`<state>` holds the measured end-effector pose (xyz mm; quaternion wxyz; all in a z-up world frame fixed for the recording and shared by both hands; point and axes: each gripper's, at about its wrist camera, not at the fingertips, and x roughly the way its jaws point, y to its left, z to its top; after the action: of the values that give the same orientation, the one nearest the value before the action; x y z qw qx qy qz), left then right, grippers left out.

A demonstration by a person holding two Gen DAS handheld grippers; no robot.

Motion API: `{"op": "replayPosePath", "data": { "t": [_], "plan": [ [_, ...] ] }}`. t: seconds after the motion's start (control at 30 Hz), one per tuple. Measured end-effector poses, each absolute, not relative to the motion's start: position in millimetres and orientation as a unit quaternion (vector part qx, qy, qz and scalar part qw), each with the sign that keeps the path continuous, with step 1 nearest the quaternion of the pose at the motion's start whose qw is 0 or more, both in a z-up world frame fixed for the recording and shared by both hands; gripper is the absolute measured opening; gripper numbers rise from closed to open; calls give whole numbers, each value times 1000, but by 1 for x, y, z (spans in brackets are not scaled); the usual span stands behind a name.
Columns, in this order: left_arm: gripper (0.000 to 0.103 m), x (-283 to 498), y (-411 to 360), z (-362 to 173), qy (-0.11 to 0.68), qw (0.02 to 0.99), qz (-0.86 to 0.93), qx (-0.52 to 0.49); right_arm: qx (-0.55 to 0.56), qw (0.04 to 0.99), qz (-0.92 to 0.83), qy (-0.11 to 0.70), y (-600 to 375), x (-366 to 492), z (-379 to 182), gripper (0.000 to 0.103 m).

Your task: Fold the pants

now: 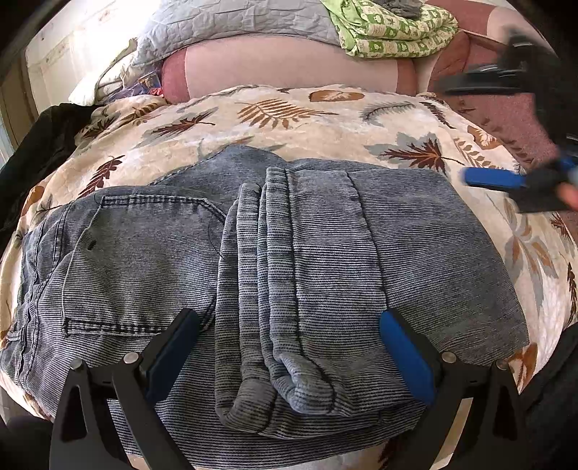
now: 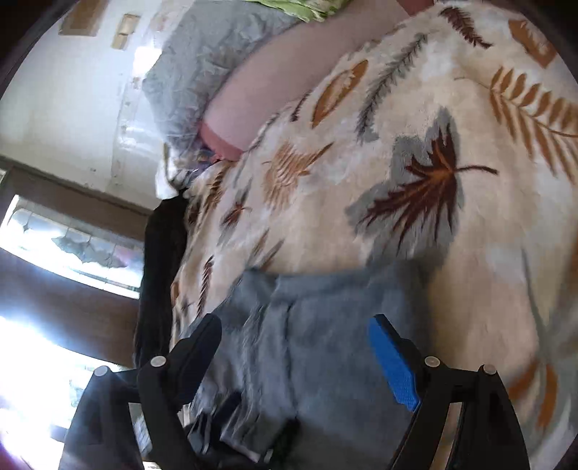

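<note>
Left wrist view first: at the far left we see a dark garment (image 1: pixel 32 144) bunched at the edge of the leaf-print blanket (image 1: pixel 325 119) that covers the bed. On that blanket lie the pants (image 1: pixel 151 253), grey-blue corduroy, folded so the legs are stacked over the seat, their hems and folded edges running down the middle. Our left gripper (image 1: pixel 289 347) sits low over the near edge of the pants with its jaws spread wide on either side of the stacked folds; the pads press on nothing. Behind, a grey quilt (image 1: pixel 234 25) and a green patterned cloth (image 1: pixel 390 32) rest on a pink cushion (image 1: pixel 289 68). At the far right our right gripper (image 1: pixel 505 180) appears blurred above the blanket, clear of the pants.

Right wrist view, blurred: a bright window (image 2: pixel 72 235) stands at left, then the dark garment (image 2: pixel 162 253), then the pants (image 2: pixel 307 343) beneath the right gripper (image 2: pixel 296 361). Its jaws stand wide apart and grasp nothing. The blanket (image 2: pixel 469 217) fills the right.
</note>
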<state>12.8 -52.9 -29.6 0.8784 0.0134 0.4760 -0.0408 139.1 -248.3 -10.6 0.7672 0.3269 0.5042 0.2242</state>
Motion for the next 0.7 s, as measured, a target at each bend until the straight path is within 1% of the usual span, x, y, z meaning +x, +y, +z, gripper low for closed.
{"op": "replayPosePath", "data": {
  "t": [0.07,0.1,0.17,0.23,0.37,0.43,0.5,0.53,0.57,0.6,0.7],
  "plan": [
    [100,13,-53,-30,475,879,-42,14,322,760,186,533,-250,159,-39,86],
    [100,13,-53,-30,476,879,-43,14,344,750,186,532,-253,163,-51,87],
    [100,14,-52,-30,474,879,-46,14,354,753,191,521,-257,158,-44,87],
    [100,14,-52,-30,474,879,-47,15,327,763,191,524,-253,147,-29,87],
    [100,16,-52,-30,474,879,-48,15,327,764,226,508,-254,104,-8,87],
    [100,15,-52,-30,474,879,-48,14,334,760,235,505,-251,81,-10,87],
    [100,15,-52,-30,474,879,-48,14,348,745,237,518,-250,62,-27,95],
    [100,15,-52,-30,474,879,-48,14,337,735,226,543,-247,57,-44,95],
    [100,15,-52,-30,474,879,-47,14,344,738,232,531,-249,52,-53,94],
    [100,15,-52,-30,473,880,-46,15,356,741,232,520,-254,48,-51,94],
    [100,13,-51,-30,468,882,-47,14,366,739,210,524,-259,45,-34,95]
  ]
}}
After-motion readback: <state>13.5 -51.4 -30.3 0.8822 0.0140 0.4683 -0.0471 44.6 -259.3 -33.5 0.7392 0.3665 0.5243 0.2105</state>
